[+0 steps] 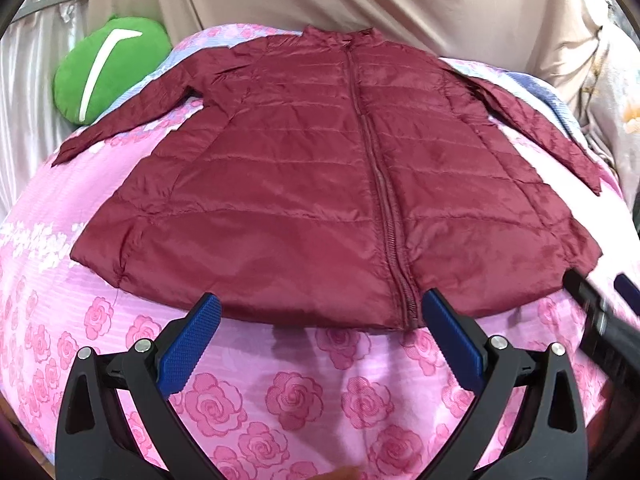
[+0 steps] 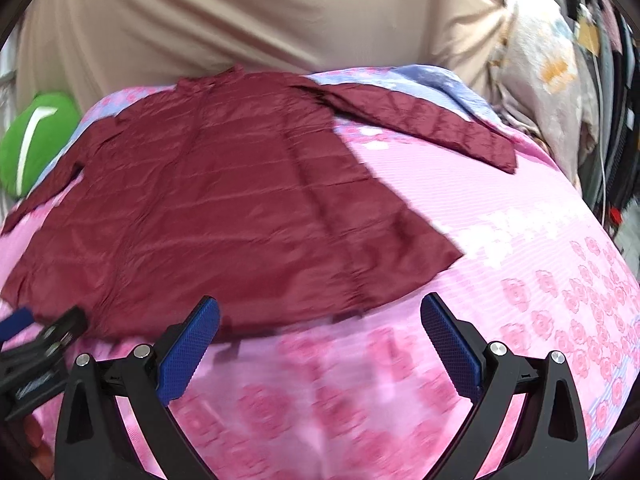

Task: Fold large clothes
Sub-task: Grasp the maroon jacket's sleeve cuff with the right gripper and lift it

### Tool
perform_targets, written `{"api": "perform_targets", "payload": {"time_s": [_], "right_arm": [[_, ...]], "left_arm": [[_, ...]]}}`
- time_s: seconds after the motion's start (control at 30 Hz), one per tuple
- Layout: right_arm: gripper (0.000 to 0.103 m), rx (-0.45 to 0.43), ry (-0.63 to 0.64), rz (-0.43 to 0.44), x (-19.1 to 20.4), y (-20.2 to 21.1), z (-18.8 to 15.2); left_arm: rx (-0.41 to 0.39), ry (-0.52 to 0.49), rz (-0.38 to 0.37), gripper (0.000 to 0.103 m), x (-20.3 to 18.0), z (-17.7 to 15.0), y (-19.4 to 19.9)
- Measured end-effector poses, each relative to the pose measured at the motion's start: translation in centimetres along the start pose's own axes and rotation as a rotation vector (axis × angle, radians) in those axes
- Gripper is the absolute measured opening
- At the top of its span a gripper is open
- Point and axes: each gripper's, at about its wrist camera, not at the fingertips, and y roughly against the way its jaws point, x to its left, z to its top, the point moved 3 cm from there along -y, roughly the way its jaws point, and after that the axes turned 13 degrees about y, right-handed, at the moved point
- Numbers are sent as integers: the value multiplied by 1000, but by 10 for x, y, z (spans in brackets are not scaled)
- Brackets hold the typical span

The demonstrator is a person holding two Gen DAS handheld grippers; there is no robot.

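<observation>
A maroon quilted jacket (image 1: pixel 320 184) lies flat and zipped on a pink rose-print bedspread (image 1: pixel 304 396), collar at the far end, both sleeves spread outward. My left gripper (image 1: pixel 320 312) hovers open just short of the near hem, close to the zip's bottom end, holding nothing. In the right wrist view the same jacket (image 2: pixel 224 216) fills the left half, its right sleeve (image 2: pixel 420 124) stretched across the bedspread (image 2: pixel 500 216). My right gripper (image 2: pixel 320 316) is open at the hem's right part, with nothing between its blue pads (image 2: pixel 188 356). Each gripper shows at the edge of the other's view.
A green cushion with a white stripe (image 1: pixel 108 68) lies at the far left of the bed. Beige draped cloth (image 1: pixel 360 0) hangs behind the collar. Pale patterned bedding (image 2: pixel 552 80) and dark cables are piled at the right.
</observation>
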Motion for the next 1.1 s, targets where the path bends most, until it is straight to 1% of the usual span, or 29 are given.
{"api": "perform_targets", "payload": {"time_s": [0.07, 0.13, 0.2, 0.27, 0.33, 0.4, 0.5, 0.57, 0.63, 0.73, 0.8, 0.83, 0.87, 0.9, 0.93, 1.0, 1.03, 1.07, 1.1], "right_arm": [[98, 1, -34, -8, -21, -6, 5], [98, 8, -81, -8, -52, -18, 13], [98, 15, -145, 5, -92, -35, 24], [98, 8, -196, 5, -125, -48, 32], [98, -3, -264, -23, -167, -70, 41], [98, -9, -352, -39, -211, -94, 48], [98, -4, -494, -23, -266, -131, 53], [98, 7, -564, -5, -291, -150, 56], [98, 14, -612, 8, -314, -171, 63], [98, 44, -637, 1, -334, -201, 74], [98, 55, -680, 7, -346, -222, 79], [98, 57, -704, 10, -352, -229, 80], [98, 38, -720, -7, -356, -233, 84], [93, 28, -723, -23, -359, -237, 88], [86, 29, -722, -22, -359, -240, 91], [49, 38, -715, -9, -359, -254, 106], [36, 33, -713, 2, -359, -259, 113], [15, 29, -711, 13, -358, -263, 123], [12, 16, -703, 21, -354, -265, 138]], "left_arm": [[-28, -15, -13, 98, -1, 1, 6], [-96, -19, 28, 98, 1, 4, 12], [-137, -29, 78, 98, 5, 7, 12], [-133, -33, 98, 98, 10, 10, 7], [-115, -34, 107, 98, 15, 12, 2], [-101, -64, 137, 98, 17, 12, -5], [-68, -79, 140, 98, 21, 13, -12], [-48, -65, 129, 98, 24, 16, -15], [-52, -51, 113, 98, 24, 22, -17], [-57, -27, 79, 98, 24, 36, -19], [-62, -10, 41, 98, 22, 47, -21], [-69, -1, 33, 98, 22, 52, -22], [-78, 7, 29, 98, 22, 57, -23], [-95, 16, 28, 98, 21, 63, -24], [-102, 20, 26, 98, 21, 67, -25], [-81, 6, 27, 98, 19, 79, -32], [-70, -7, 33, 98, 17, 85, -36], [-68, -17, 40, 98, 17, 90, -38], [-74, -26, 44, 98, 17, 98, -42]]}}
